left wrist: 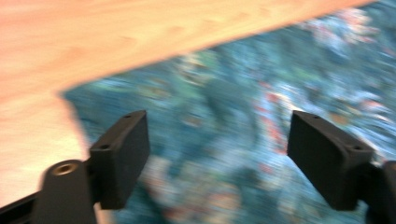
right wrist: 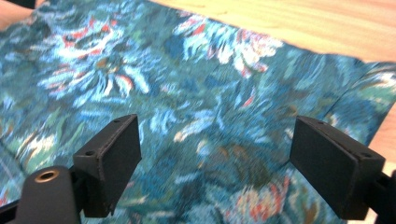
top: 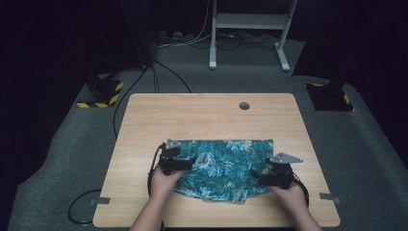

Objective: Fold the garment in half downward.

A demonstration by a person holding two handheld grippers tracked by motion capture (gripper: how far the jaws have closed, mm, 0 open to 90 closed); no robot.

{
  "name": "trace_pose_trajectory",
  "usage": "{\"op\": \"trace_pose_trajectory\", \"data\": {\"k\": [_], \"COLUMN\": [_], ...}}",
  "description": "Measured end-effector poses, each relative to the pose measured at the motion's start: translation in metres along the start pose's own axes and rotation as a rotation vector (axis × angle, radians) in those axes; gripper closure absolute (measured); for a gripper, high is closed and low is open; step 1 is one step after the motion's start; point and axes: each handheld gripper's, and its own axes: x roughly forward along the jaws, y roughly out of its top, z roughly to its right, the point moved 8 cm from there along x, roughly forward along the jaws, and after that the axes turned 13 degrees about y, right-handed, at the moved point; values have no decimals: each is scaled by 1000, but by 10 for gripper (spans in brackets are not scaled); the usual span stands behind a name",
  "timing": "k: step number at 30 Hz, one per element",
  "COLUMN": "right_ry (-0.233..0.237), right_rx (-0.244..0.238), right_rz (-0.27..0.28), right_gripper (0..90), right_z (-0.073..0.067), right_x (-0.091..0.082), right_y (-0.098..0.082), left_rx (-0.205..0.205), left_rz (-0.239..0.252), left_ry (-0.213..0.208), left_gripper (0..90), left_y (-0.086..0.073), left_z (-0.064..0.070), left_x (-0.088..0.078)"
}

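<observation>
Two grippers wide apart, poised over one folded cloth

Both the left gripper (top: 185, 162) and the right gripper (top: 262, 174) have their jaws spread with nothing pinched; each gripper view looks between bare pads onto the teal floral cloth (top: 223, 166) just beneath. It lies flat on the wooden table (top: 144, 120), near the person's edge, its long axis running left to right. Each hand sits over its own end, the left by the cloth's left edge, so neither is plainly nearer.
</observation>
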Motion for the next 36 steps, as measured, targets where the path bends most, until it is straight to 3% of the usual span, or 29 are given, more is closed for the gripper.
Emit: {"op": "trace_pose_trajectory", "data": {"k": [4, 6, 12, 17, 21, 23, 28, 30, 32, 34, 36], "right_ry": [-3, -4, -4, -5, -14, -20, -39, -50, -45, -42, -46], "right_rx": [3, 7, 10, 17, 13, 20, 0, -15, -14, -7, -12], "right_rz": [-2, -5, -4, -6, -43, -68, -103, -114, -117, -94, -84], "right_gripper": [175, 175, 175, 182, 194, 200, 214, 212, 201, 198, 193], "right_z": [3, 4, 2, 2, 3, 5, 8, 8, 8, 8, 9], "right_x": [1, 2, 3, 4, 7, 8, 9, 8, 7, 6, 5], "right_y": [0, -1, -6, -9, -16, -21, -28, -29, -28, -24, -18], "left_rx": [-7, -3, -10, -16, -24, -28, -59, -83, -70, -46, -51], "left_rz": [-24, -21, -29, -32, -32, -40, -49, -34, -16, 2, 8], "left_ry": [34, 39, 0, -22, -26, -25, 27, 21, 6, -4, -33], "left_gripper": [392, 454, 710, 860, 864, 815, 725, 681, 605, 526, 463], "left_y": [-3, -3, -6, -5, -1, 0, -3, -1, 2, 6, 7], "left_z": [-22, -24, -20, -20, -27, -33, -56, -59, -51, -34, -16], "left_x": [9, 11, 19, 20, 17, 16, 10, 5, 0, -3, -3]}}
